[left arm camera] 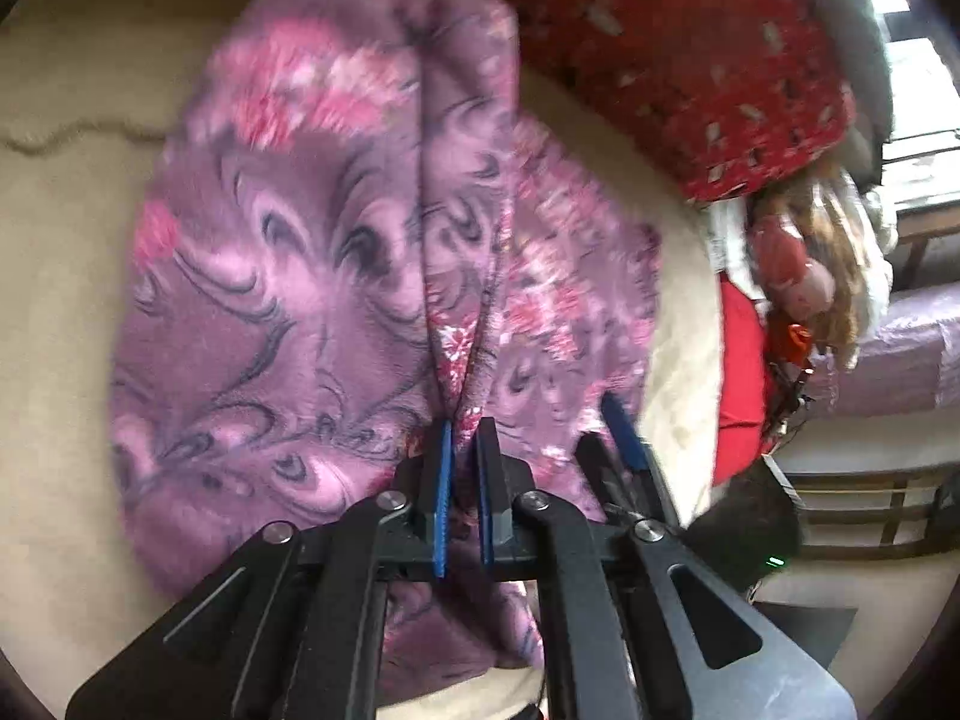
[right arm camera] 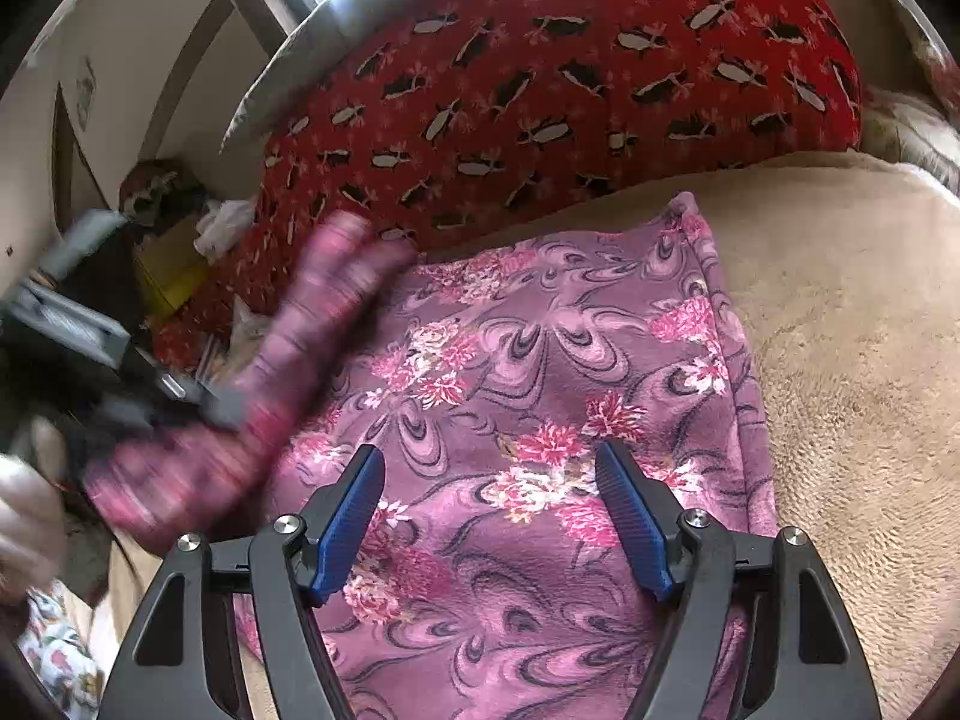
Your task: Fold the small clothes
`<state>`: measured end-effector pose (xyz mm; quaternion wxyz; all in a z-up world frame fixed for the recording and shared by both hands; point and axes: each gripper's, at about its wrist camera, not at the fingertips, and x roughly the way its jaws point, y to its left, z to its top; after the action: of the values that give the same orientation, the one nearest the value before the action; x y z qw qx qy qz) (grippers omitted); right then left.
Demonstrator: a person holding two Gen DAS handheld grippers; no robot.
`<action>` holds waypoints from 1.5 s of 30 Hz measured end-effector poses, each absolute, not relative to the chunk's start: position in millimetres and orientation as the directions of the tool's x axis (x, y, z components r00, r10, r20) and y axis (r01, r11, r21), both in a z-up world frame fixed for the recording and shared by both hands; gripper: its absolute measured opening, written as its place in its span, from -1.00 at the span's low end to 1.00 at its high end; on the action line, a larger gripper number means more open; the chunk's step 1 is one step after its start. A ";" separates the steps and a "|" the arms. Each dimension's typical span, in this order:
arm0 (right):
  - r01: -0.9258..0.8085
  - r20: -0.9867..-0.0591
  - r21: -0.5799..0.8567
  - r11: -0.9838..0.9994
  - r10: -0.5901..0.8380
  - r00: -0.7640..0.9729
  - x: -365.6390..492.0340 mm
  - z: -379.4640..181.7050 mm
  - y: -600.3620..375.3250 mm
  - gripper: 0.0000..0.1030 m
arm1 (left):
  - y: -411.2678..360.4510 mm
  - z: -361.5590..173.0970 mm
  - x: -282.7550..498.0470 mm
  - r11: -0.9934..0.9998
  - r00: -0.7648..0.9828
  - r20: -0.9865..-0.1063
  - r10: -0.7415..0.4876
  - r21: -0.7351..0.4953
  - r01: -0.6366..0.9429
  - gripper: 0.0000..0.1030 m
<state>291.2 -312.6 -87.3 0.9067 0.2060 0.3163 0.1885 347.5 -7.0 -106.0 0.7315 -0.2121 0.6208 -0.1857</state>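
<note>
- Beige fleece blanket [right arm camera: 852, 324]: a pale, plush cover that spreads across the whole work surface and lies under everything else here.
- Red patterned cushion [right arm camera: 540, 78]: large, printed with dark and pale shapes; it stands along the far edge of the blanket, just behind the garment.
- Purple floral garment [right arm camera: 540, 372]: soft fleece with pink flowers and dark swirls. Most of it lies flat on the beige blanket; its left portion is lifted off the surface and shows as a blurred fold in the right wrist view.
- Left gripper [left arm camera: 463, 438]: black frame, blue pads. Its jaws are clenched on a pinched ridge of the purple cloth, which rises in a crease from between the fingertips.
- Right gripper [right arm camera: 489, 462]: same make. Its jaws stand spread wide above the flat part of the garment, with cloth visible beneath the gap; whether the pads touch the fabric I cannot tell.
- A hand [right arm camera: 24, 516]: blurred at the left edge of the right wrist view, behind the lifted cloth.
- Doll [left arm camera: 804, 264]: long reddish hair and a red dress, beside the cushion at the blanket's end.
</note>
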 end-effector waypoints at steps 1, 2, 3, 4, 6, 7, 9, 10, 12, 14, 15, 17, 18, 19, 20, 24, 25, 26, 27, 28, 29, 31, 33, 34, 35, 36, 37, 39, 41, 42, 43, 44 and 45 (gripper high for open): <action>-0.214 -0.489 0.504 0.837 0.480 0.728 291.1 -87.8 -314.2 0.46 | -5.8 -113.3 348.6 0.832 0.154 -0.823 -0.546 -0.555 -0.015 -0.90; -0.215 -0.483 0.513 0.831 0.487 0.728 291.0 -88.3 -315.3 0.46 | -3.2 -117.0 349.2 0.817 0.152 -0.811 -0.565 -0.576 -0.037 -0.90; -0.216 -0.479 0.520 0.826 0.491 0.728 290.8 -88.4 -316.3 0.46 | 0.8 -118.4 349.1 0.801 0.152 -0.798 -0.584 -0.596 -0.053 -0.90; -0.217 -0.476 0.524 0.824 0.495 0.727 291.0 -88.5 -316.9 0.46 | 4.7 -117.6 348.7 0.788 0.151 -0.786 -0.600 -0.613 -0.061 -0.90; -0.217 -0.475 0.526 0.823 0.495 0.727 290.8 -88.2 -316.7 0.46 | 9.6 -109.8 342.7 0.787 0.164 -0.782 -0.601 -0.615 -0.048 -0.89; -0.215 -0.477 0.523 0.825 0.493 0.727 290.7 -88.5 -316.4 0.46 | 11.9 -104.0 339.4 0.783 0.170 -0.776 -0.608 -0.621 -0.034 -0.89; -0.212 -0.487 0.516 0.830 0.487 0.725 291.1 -88.2 -315.6 0.46 | 18.2 -91.4 331.8 0.776 0.185 -0.763 -0.619 -0.631 -0.001 -0.74; -0.208 -0.493 0.514 0.832 0.485 0.722 291.9 -87.9 -315.5 0.46 | 24.9 -83.9 328.0 0.779 0.202 -0.761 -0.616 -0.627 0.012 -0.66; -0.201 -0.511 0.513 0.835 0.485 0.710 294.4 -86.5 -315.2 0.46 | 36.3 -75.3 325.3 0.787 0.244 -0.761 -0.602 -0.616 0.020 -0.33; -0.185 -0.538 0.512 0.839 0.481 0.693 298.1 -82.4 -314.7 0.45 | 59.8 -65.9 321.9 0.795 0.307 -0.755 -0.580 -0.606 0.011 -0.29; -0.168 -0.558 0.507 0.845 0.471 0.683 299.2 -78.7 -313.8 0.45 | 71.6 -64.3 322.1 0.801 0.337 -0.755 -0.562 -0.598 -0.004 -0.28; -0.136 -0.576 0.509 0.850 0.454 0.680 298.8 -69.0 -310.5 0.48 | 93.6 -67.6 325.4 0.838 0.380 -0.789 -0.482 -0.543 -0.064 -0.22; -0.141 -0.567 0.524 0.840 0.467 0.679 298.7 -63.8 -307.0 0.48 | 100.3 -74.2 328.5 0.846 0.381 -0.804 -0.457 -0.525 -0.093 -0.21; -0.156 -0.554 0.541 0.826 0.490 0.673 300.4 -58.8 -301.3 0.48 | 106.2 -83.9 331.8 0.835 0.364 -0.806 -0.467 -0.537 -0.116 -0.22; -0.171 -0.546 0.552 0.816 0.509 0.666 302.0 -54.6 -294.3 0.48 | 110.0 -93.3 334.0 0.816 0.344 -0.799 -0.493 -0.562 -0.136 -0.22; -0.235 -0.560 0.562 0.793 0.574 0.597 317.6 -47.9 -250.9 0.48 | 113.7 -119.1 339.4 0.761 0.314 -0.769 -0.558 -0.624 -0.176 -0.16; -0.250 -0.572 0.554 0.794 0.581 0.579 322.5 -49.0 -238.1 0.47 | 114.4 -119.9 339.2 0.752 0.316 -0.760 -0.568 -0.636 -0.176 -0.15; -0.258 -0.587 0.546 0.797 0.584 0.561 327.3 -50.9 -228.5 0.41 | 116.6 -121.6 339.5 0.743 0.316 -0.751 -0.579 -0.646 -0.176 -0.15; -0.262 -0.613 0.534 0.804 0.581 0.535 333.6 -55.1 -217.8 0.34 | 117.8 -123.2 340.3 0.737 0.312 -0.746 -0.588 -0.653 -0.173 -0.13; -0.268 -0.632 0.524 0.808 0.581 0.513 338.8 -60.3 -207.6 -0.04 | 118.5 -123.7 340.4 0.738 0.310 -0.747 -0.589 -0.653 -0.170 -0.11; -0.282 -0.644 0.524 0.804 0.590 0.487 342.5 -64.7 -199.4 -0.48 | 116.9 -122.2 339.1 0.743 0.310 -0.750 -0.584 -0.648 -0.169 -0.10; -0.301 -0.669 0.475 0.827 0.561 0.487 343.0 -65.9 -187.2 -0.53 | 118.1 -119.3 337.0 0.751 0.314 -0.754 -0.577 -0.640 -0.159 -0.10; -0.323 -0.644 0.473 0.820 0.572 0.508 338.1 -58.1 -190.4 -0.74 | 117.7 -112.6 334.2 0.761 0.324 -0.757 -0.568 -0.633 -0.145 -0.10; -0.325 -0.621 0.493 0.807 0.589 0.517 335.0 -53.4 -196.6 -0.78 | 116.2 -109.5 333.2 0.767 0.328 -0.759 -0.562 -0.627 -0.135 -0.10; -0.328 -0.589 0.518 0.790 0.608 0.533 330.2 -46.1 -205.9 -0.79 | 113.0 -105.6 331.7 0.776 0.332 -0.763 -0.555 -0.618 -0.124 -0.10; -0.333 -0.566 0.526 0.782 0.615 0.549 325.1 -39.3 -213.1 -0.79 | 106.5 -99.8 329.6 0.788 0.338 -0.767 -0.546 -0.607 -0.105 -0.10; -0.342 -0.550 0.524 0.780 0.617 0.563 320.7 -33.2 -218.5 -0.80 | 100.5 -95.3 328.3 0.797 0.341 -0.770 -0.539 -0.597 -0.089 -0.10; -0.354 -0.531 0.509 0.784 0.610 0.588 311.4 -20.4 -233.1 -0.80 | 83.5 -85.1 324.6 0.816 0.346 -0.776 -0.527 -0.576 -0.048 -0.10; -0.347 -0.522 0.498 0.795 0.594 0.612 302.5 -12.7 -252.4 -0.81 | 61.3 -75.8 320.5 0.844 0.350 -0.791 -0.501 -0.536 -0.002 -0.10; -0.329 -0.523 0.490 0.807 0.574 0.630 299.0 -10.8 -267.0 -0.81 | 50.9 -73.4 318.7 0.867 0.354 -0.808 -0.470 -0.498 0.016 -0.09; -0.313 -0.524 0.491 0.813 0.563 0.640 295.8 -11.0 -276.9 -0.81 | 39.4 -73.4 317.0 0.890 0.356 -0.826 -0.436 -0.455 0.034 -0.08; -0.275 -0.533 0.496 0.824 0.539 0.652 292.7 -14.9 -295.1 -0.81 | 26.6 -76.5 316.6 0.908 0.352 -0.844 -0.406 -0.417 0.048 -0.04; -0.245 -0.543 0.497 0.832 0.519 0.660 291.2 -20.2 -307.1 -0.81 | 16.7 -82.1 316.7 0.920 0.339 -0.859 -0.383 -0.389 0.053 -0.04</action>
<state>291.2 -307.1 -20.2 0.8901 0.1942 0.3521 0.2146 316.7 16.7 -82.1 0.8049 -0.1480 0.5585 -0.1354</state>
